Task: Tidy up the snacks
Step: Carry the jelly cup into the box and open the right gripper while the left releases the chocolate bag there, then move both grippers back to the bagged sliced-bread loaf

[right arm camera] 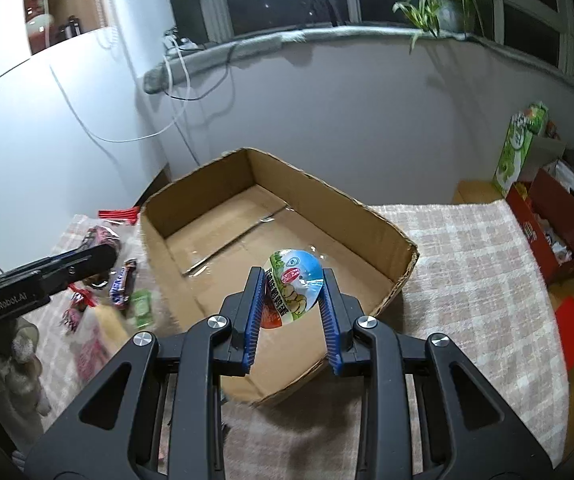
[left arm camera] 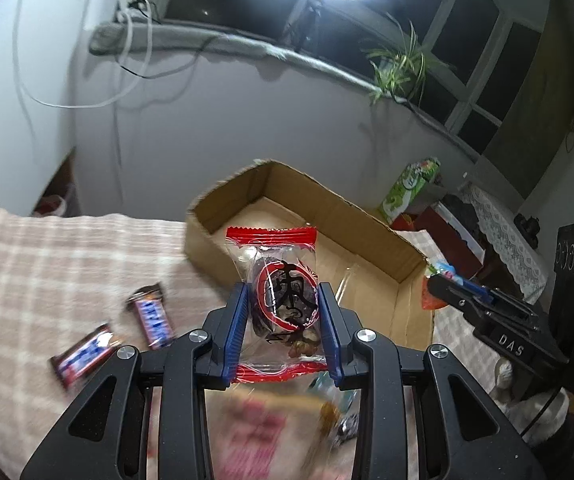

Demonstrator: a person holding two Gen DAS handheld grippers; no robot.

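Box (right arm camera: 391, 236) sits open on the checked cloth (right arm camera: 467, 264). Left gripper (left arm camera: 283, 312) clamps a red-edged packet (left arm camera: 277, 280) before its near wall; right gripper (right arm camera: 293, 300) pinches an egg pack (right arm camera: 293, 280) over its floor. Bars (left arm camera: 151, 316) lie left of it.

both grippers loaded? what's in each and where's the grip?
Yes. Left gripper pinches a red-edged clear snack packet across its middle. Right gripper pinches a round egg-snack pack by its two side edges.

Surface: checked cloth (right arm camera: 467, 264) | On it: cardboard box (right arm camera: 391, 236) at far edge; two chocolate bars (left arm camera: 151, 318) beside box
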